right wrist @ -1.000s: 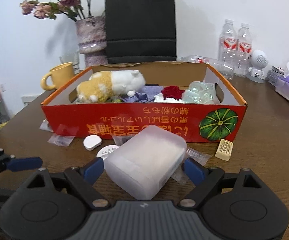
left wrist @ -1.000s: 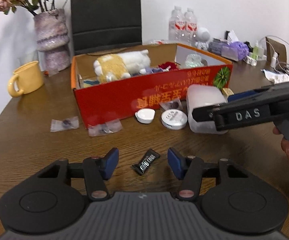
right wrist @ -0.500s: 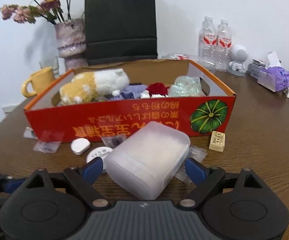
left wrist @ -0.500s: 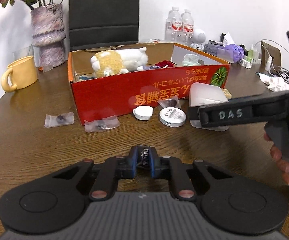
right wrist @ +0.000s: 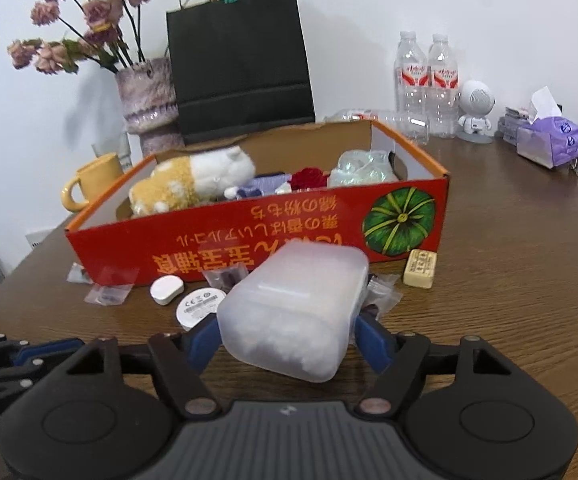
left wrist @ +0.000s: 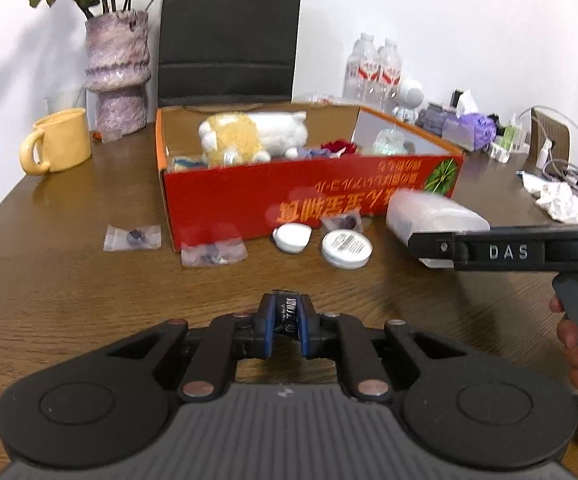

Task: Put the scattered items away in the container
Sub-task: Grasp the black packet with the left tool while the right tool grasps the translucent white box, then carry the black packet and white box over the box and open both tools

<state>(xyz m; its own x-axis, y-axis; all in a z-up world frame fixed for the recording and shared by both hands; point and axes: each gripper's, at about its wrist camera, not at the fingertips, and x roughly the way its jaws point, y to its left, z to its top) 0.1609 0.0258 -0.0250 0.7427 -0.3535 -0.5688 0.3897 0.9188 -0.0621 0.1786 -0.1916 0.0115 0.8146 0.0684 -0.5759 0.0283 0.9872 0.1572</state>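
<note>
A red cardboard box (left wrist: 249, 196) (right wrist: 225, 240) stands mid-table and holds a plush toy (left wrist: 249, 138) and other items. My left gripper (left wrist: 285, 322) is shut on a small black sachet (left wrist: 287, 314), raised above the table in front of the box. My right gripper (right wrist: 289, 328) is shut on a frosted plastic case (right wrist: 297, 312) (left wrist: 429, 212), lifted near the box's front right. Loose in front of the box lie clear baggies (left wrist: 133, 237), a white pod (left wrist: 291, 236), a round white tin (left wrist: 347, 248) and a beige block (right wrist: 420, 269).
A yellow mug (left wrist: 59, 145) and a flower vase (left wrist: 117, 76) stand at the left, a black paper bag (left wrist: 229, 36) behind the box. Water bottles (right wrist: 427, 80), a white figurine (right wrist: 476, 114), a purple tissue pack (right wrist: 549, 140) and cables (left wrist: 561, 176) crowd the right.
My left gripper closed on the black sachet and lifted it off the table. My right gripper closed on the frosted case and raised it towards the box.
</note>
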